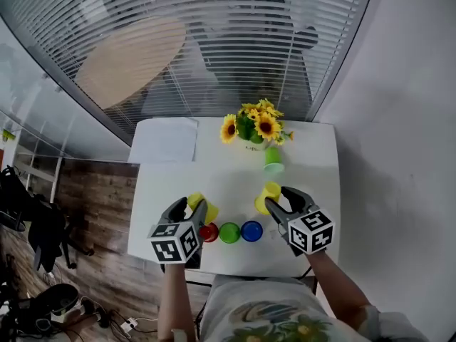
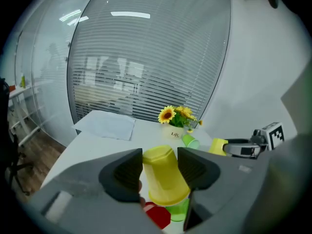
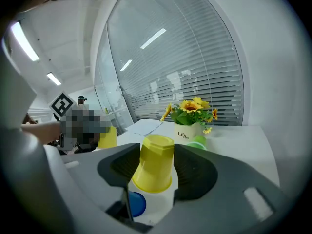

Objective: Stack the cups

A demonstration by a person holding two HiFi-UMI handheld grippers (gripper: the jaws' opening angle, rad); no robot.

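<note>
I'm clamping the left cup [image 2: 165, 179] in the left tool [image 1: 194, 206] and the right cup [image 3: 152, 170] in the right tool [image 1: 276, 199], both inverted, side by side.

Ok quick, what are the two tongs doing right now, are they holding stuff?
Left tongs: closed on a yellow cup.
Right tongs: closed on the second yellow cup.

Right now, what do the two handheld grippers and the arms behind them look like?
Both the left gripper and the right gripper have bulky grey bodies with two dark, ribbed pads. Each carries a white cube printed with black square markers. No cables show. The forearms are bare, and the person wears a light top with a green and yellow print.
</note>
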